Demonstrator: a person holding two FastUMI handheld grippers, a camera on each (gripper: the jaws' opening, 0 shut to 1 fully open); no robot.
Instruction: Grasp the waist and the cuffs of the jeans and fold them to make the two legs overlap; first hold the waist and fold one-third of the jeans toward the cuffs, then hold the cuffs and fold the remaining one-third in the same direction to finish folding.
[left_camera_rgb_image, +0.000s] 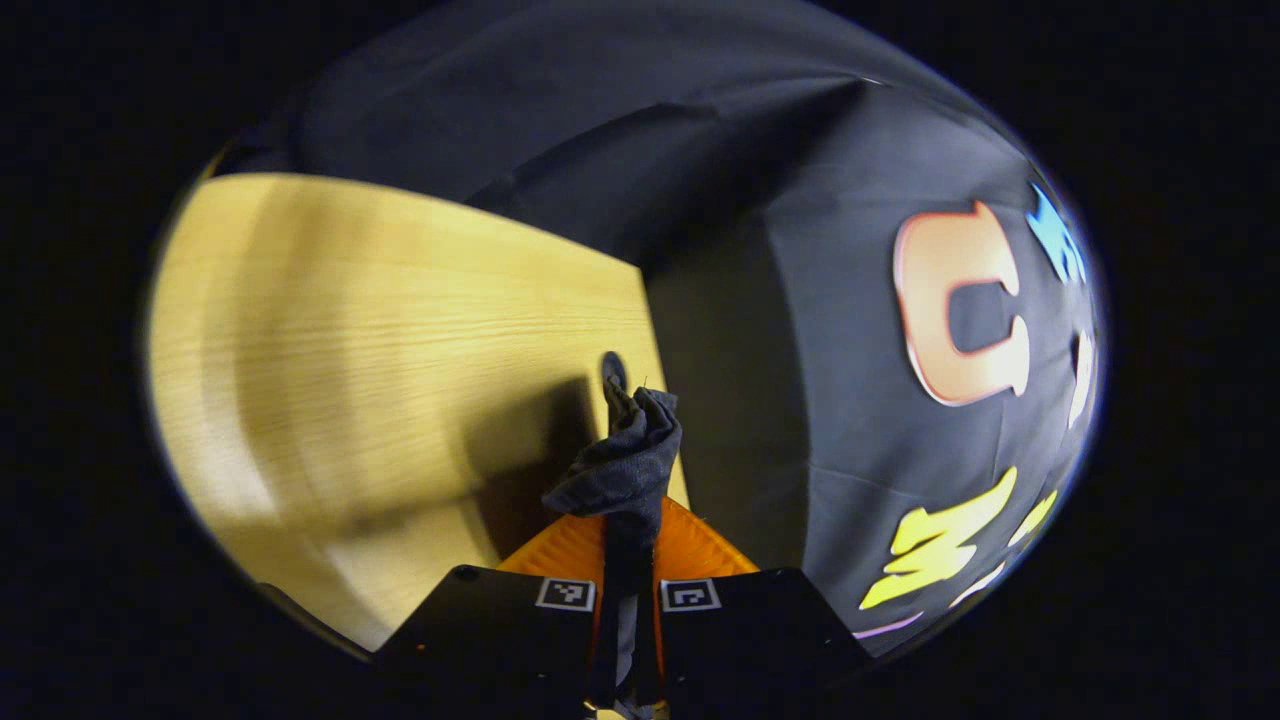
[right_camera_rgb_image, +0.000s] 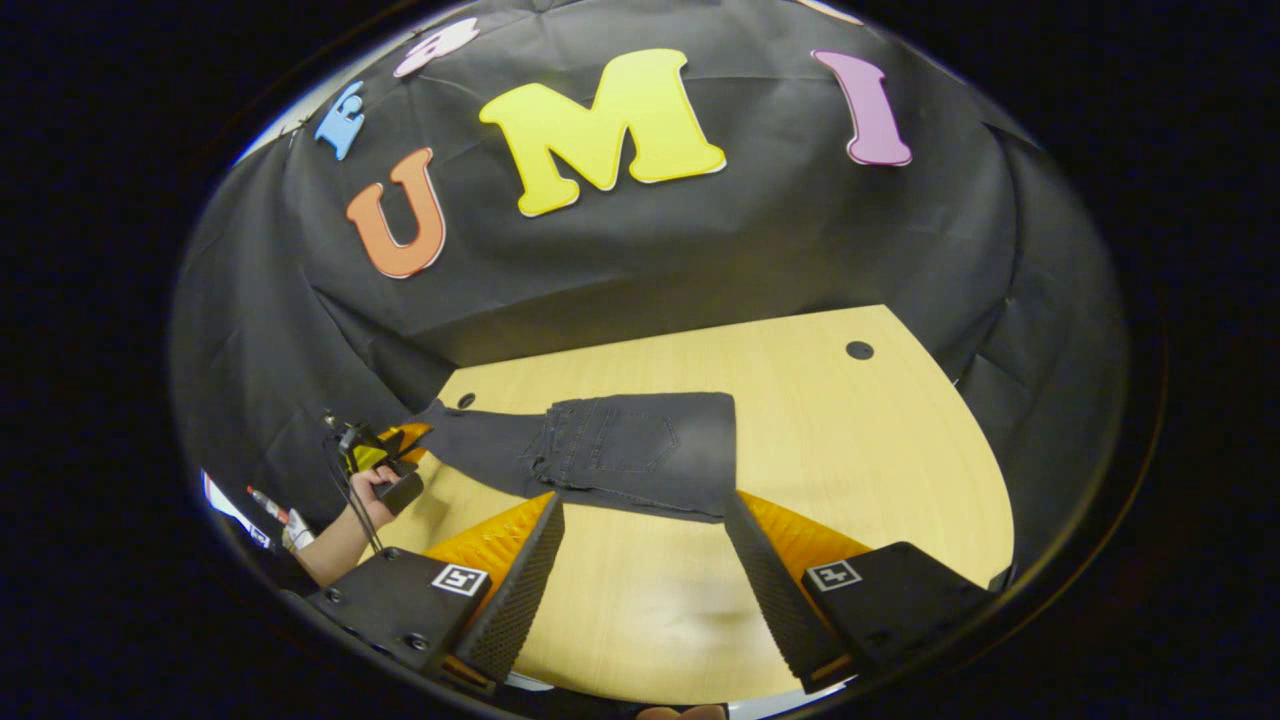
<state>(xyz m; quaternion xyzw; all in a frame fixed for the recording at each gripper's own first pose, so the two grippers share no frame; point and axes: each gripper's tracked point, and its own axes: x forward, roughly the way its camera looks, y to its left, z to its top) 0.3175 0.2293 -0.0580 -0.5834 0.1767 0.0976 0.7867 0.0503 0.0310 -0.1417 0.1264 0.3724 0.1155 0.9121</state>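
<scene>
The dark grey jeans (right_camera_rgb_image: 640, 445) lie on the wooden table (right_camera_rgb_image: 860, 450), doubled over with a back pocket facing up. Their legs run left to the table's edge. There my left gripper (right_camera_rgb_image: 385, 455), held by a person's hand (right_camera_rgb_image: 365, 490), has the cuff end lifted off the table. In the left gripper view the left gripper (left_camera_rgb_image: 630, 530) is shut on a bunched wad of the jeans' cuffs (left_camera_rgb_image: 625, 460), which stick up between its fingers. My right gripper (right_camera_rgb_image: 645, 565) stands open just in front of the jeans' near edge, with nothing between its fingers.
A small round hole (right_camera_rgb_image: 858, 350) sits near the table's far right corner, and another hole (left_camera_rgb_image: 613, 370) lies beyond the held cuffs. The black cloth wall (right_camera_rgb_image: 700, 250) closes in behind and to the sides. Bare wood (right_camera_rgb_image: 640, 620) lies under the right gripper.
</scene>
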